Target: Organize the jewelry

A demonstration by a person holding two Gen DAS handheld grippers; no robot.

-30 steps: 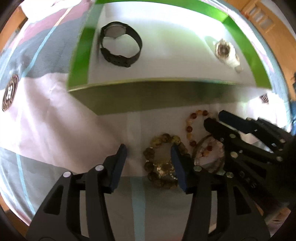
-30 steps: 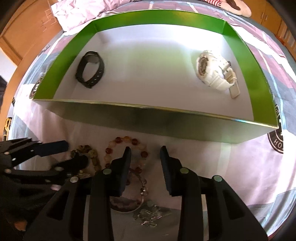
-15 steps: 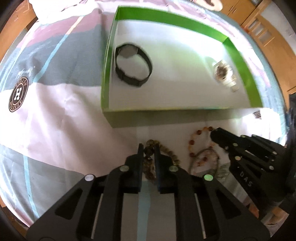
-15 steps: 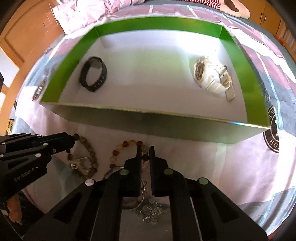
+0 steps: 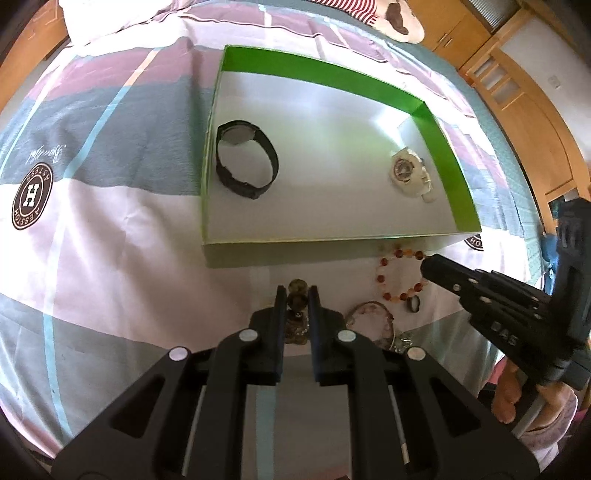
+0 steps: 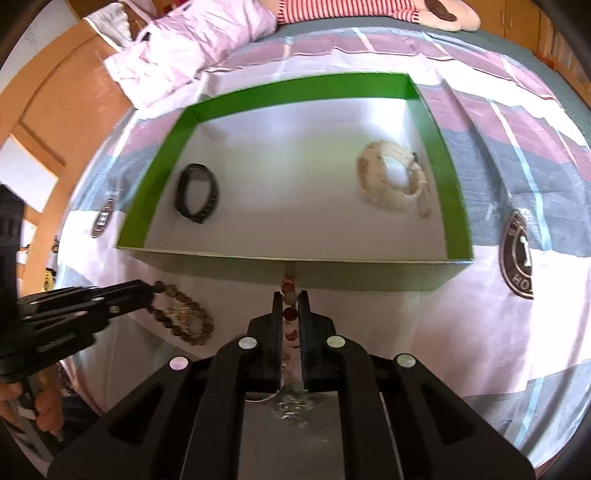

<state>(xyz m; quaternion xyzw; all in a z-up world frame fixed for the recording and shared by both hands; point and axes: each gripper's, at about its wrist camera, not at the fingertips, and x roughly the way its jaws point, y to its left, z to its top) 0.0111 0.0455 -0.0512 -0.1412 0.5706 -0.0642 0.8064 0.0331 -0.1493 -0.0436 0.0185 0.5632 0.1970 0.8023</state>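
Note:
My left gripper point(image 5: 296, 295) is shut on a dark brown bead bracelet point(image 5: 298, 300), lifted off the bedspread; the bracelet hangs from it in the right wrist view point(image 6: 184, 317). My right gripper point(image 6: 290, 299) is shut on an orange-red bead bracelet point(image 6: 290, 291), which also shows in the left wrist view point(image 5: 395, 275). Both are just in front of the green box point(image 5: 325, 74) with a white floor. A black watch point(image 5: 245, 158) lies at the box's left and a white watch point(image 5: 410, 173) at its right.
A clear bangle point(image 5: 369, 321), a dark ring point(image 5: 414, 304) and a silvery chain point(image 6: 291, 404) lie on the bedspread below the grippers. A pillow point(image 6: 192, 48) and a striped plush point(image 6: 351, 7) lie beyond the box. Wooden furniture point(image 5: 517, 92) stands at right.
Both grippers closed from open onto their bracelets and rose away from the bedspread, so the box now looks farther and smaller.

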